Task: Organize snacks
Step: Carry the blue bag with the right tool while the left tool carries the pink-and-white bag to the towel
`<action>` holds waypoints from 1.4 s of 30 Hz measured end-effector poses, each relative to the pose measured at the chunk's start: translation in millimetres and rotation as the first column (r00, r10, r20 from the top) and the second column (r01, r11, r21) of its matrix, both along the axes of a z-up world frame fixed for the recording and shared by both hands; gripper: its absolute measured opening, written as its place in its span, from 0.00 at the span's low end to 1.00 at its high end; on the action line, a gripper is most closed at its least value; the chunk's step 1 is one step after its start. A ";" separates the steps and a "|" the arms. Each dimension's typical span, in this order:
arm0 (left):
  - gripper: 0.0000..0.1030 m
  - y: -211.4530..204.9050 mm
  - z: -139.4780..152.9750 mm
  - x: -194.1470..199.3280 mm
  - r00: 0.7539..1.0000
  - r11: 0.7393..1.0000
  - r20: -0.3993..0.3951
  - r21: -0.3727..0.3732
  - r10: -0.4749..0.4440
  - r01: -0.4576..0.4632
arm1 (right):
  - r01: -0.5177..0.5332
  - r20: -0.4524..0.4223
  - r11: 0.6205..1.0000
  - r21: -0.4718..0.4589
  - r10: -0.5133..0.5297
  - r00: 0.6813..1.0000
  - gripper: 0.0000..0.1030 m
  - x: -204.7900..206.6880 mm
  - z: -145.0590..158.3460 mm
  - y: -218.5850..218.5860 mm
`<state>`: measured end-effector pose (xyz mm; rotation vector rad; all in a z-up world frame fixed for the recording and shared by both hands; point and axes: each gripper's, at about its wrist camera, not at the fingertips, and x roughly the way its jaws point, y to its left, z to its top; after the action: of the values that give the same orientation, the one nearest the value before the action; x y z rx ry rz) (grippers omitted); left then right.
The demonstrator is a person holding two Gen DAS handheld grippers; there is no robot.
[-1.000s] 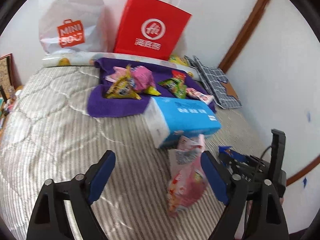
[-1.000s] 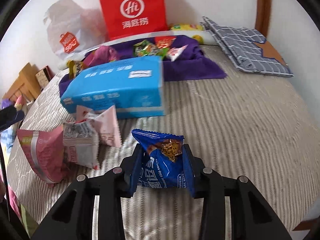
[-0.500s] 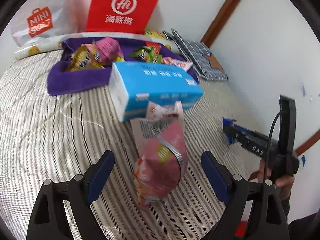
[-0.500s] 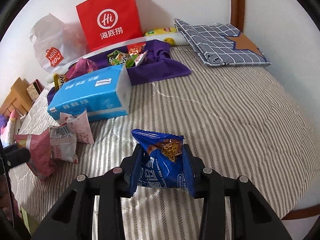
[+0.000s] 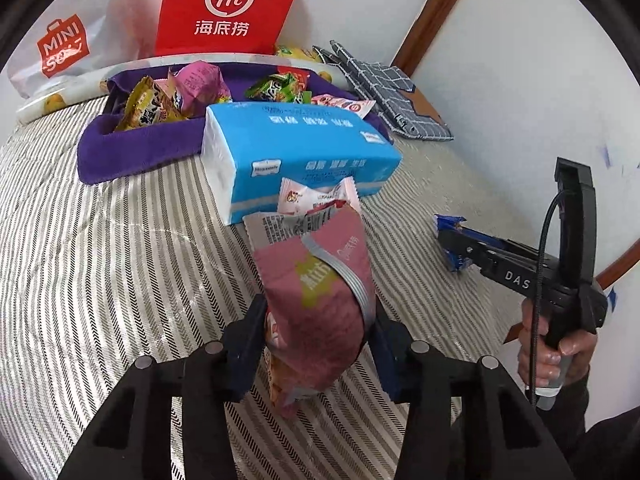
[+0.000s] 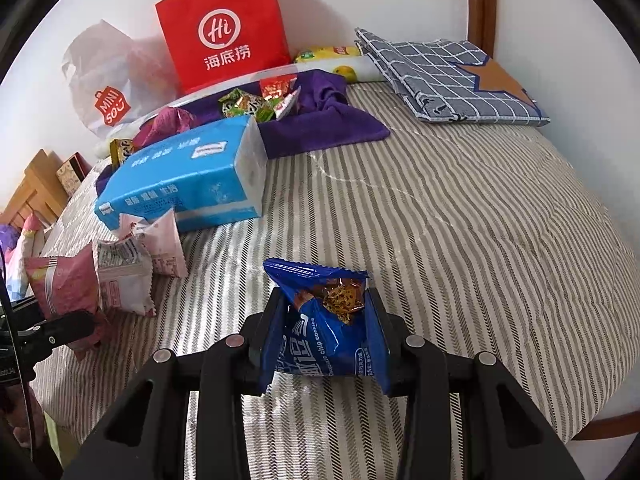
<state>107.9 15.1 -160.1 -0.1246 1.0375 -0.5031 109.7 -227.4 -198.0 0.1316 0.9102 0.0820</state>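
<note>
A pink snack bag [image 5: 320,304] lies on the striped bed, and my left gripper [image 5: 318,344] has its jaws closing on it, the blue pads pressing both sides. Behind it lies a small pale pink packet [image 5: 316,198]. My right gripper [image 6: 326,332] is shut on a blue chocolate chip cookie bag [image 6: 324,316], held above the bed. The right wrist view shows the pink snack bag [image 6: 64,284] at far left beside a white-pink packet [image 6: 124,276]. Several snacks [image 5: 180,92] sit on a purple cloth [image 5: 136,148] further back.
A blue tissue pack [image 5: 300,152] lies between the purple cloth and the pink packets. A red paper bag [image 5: 224,4] and a white plastic bag [image 5: 64,40] stand against the wall. A grey checked cushion [image 6: 448,80] lies at the bed's far right corner.
My left gripper moved forward and down over the pink snack bag, then its jaws closed onto the bag. The right gripper kept its hold on the blue cookie bag and shifted slightly.
</note>
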 end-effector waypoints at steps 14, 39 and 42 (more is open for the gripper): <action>0.44 27.8 35.1 20.2 0.994 0.993 0.061 -0.088 0.088 -0.082 | -0.047 0.049 0.999 -0.006 0.047 0.998 0.37 12.2 36.1 15.8; 0.44 56.6 95.4 124.2 0.964 0.976 0.171 -0.114 0.204 -0.186 | -0.111 0.194 0.994 -0.009 0.111 0.975 0.37 115.4 118.2 40.9; 0.44 63.5 100.3 142.8 0.955 0.972 0.194 -0.106 0.226 -0.208 | -0.107 0.210 0.994 -0.003 0.106 0.972 0.37 134.6 124.2 42.0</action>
<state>250.8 78.5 -59.8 -0.2543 0.7890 -0.3511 244.3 -185.4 -73.7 0.0802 0.7059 0.1961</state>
